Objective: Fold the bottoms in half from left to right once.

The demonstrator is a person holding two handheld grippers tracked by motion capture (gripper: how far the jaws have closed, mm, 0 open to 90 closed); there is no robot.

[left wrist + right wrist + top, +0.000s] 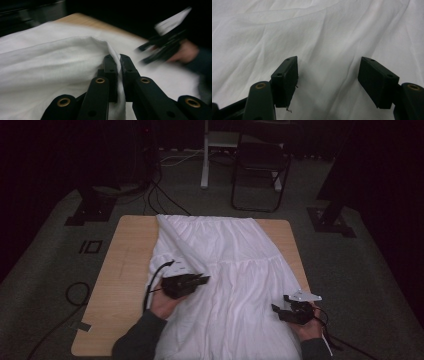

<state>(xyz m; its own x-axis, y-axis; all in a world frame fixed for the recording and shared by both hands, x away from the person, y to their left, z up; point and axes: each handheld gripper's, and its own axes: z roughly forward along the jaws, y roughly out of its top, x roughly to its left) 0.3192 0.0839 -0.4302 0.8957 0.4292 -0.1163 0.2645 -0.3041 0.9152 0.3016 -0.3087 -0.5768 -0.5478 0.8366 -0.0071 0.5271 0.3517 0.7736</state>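
The white garment (235,270) lies spread over the wooden desk (125,265) through the centre of the high view, with its left edge lifted into a fold. The left claw (118,58) is pinching that edge, evidently to carry it across the cloth. The right claw (328,75) hangs spread above the lower right fabric, gripping nothing, apparently ready to pin or take that side.

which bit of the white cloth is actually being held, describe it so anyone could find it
Start at the wooden table with the white cloth spread over it. On the cloth's left side, the left gripper is shut on a raised fold. That fold stands up between the fingers, while the cloth under the open right gripper lies flat.
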